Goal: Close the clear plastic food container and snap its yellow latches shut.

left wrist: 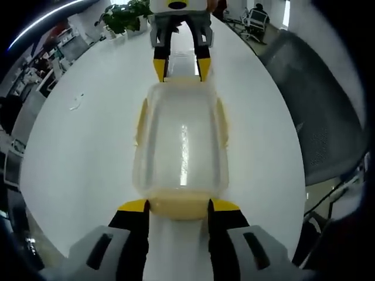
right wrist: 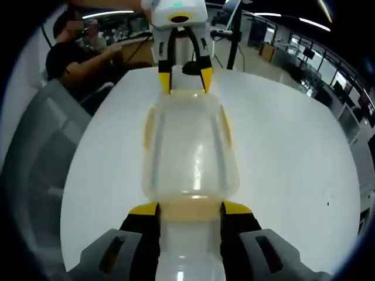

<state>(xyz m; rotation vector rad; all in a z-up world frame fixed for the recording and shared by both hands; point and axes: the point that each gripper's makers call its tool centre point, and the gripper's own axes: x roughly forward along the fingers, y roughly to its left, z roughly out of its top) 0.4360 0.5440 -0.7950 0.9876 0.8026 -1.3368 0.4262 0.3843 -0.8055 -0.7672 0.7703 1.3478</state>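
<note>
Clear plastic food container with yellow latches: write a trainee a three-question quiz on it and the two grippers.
1. True or false: the clear plastic food container rests on a white table.
2. Where do the left gripper and right gripper sit? A) at opposite short ends B) both along one long side
3. Fill in: the end latch between the left gripper's jaws is ____ coloured.

Key: 1 true; 2 A; 3 yellow.

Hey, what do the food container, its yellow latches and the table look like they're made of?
Container: clear, slightly cloudy plastic, glossy; the white table shows through it and a light streak glints on top. Latches: opaque pale yellow, probably plastic too, with a smooth, softer sheen. Table: smooth white surface, likely laminate or painted board; the material underneath cannot be told.
</note>
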